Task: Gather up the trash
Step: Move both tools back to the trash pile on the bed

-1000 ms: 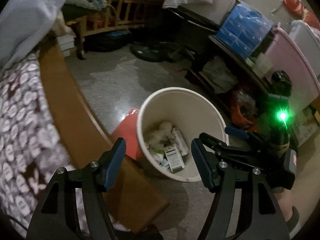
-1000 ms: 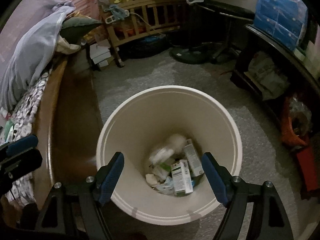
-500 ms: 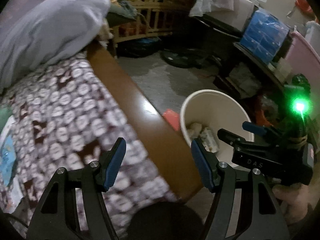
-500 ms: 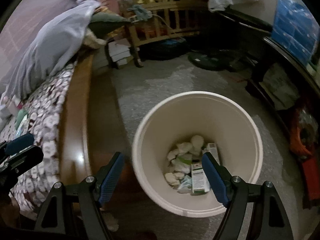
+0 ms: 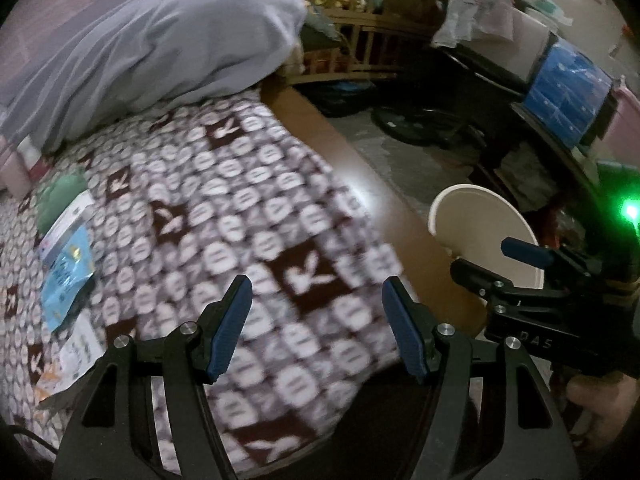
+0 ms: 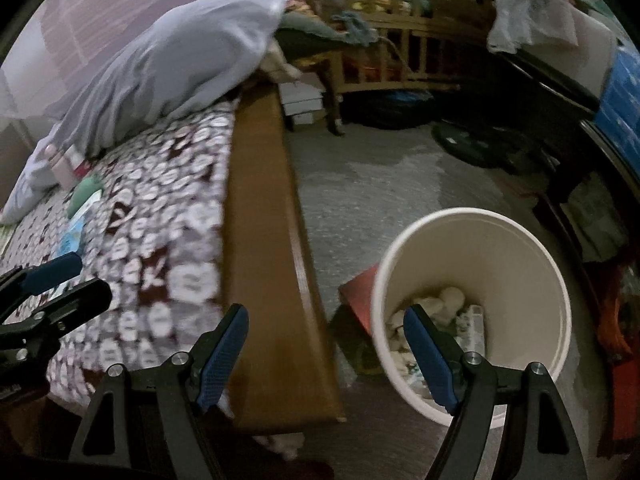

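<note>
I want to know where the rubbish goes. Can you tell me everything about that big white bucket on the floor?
The bucket is round, cream-white and looks like smooth plastic, with a rolled rim and no lid. It stands upright on the grey floor, close beside the brown wooden bed frame. A red flat thing lies by its base. Inside, at the bottom, sit white crumpled wads and a small printed carton. It is mostly empty above that. Neither gripper touches it.
</note>
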A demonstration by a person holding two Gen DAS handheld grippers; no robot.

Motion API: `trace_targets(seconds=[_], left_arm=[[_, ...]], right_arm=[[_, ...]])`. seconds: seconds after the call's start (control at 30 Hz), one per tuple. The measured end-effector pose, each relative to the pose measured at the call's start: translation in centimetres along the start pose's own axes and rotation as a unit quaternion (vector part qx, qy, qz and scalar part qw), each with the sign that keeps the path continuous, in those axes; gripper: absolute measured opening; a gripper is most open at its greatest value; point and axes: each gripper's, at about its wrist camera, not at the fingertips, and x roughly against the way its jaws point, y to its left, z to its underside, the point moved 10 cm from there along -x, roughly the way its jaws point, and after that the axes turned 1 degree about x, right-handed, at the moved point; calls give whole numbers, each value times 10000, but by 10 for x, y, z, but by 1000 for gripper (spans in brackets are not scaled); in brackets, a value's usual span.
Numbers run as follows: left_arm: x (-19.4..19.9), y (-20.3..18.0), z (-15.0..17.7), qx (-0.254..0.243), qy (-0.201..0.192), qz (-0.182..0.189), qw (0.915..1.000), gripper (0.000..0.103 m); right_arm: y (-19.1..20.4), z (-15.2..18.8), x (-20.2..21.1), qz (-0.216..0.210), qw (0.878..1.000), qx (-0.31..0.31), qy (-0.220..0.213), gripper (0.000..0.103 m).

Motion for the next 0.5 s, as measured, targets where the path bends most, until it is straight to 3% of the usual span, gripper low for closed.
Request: trace_targets(seconds=[0.5], left_arm=[[39,96,45,341,202,-467,9981,66]], right_arm=[[98,-1,-5,-516,9958,756,89,78]])
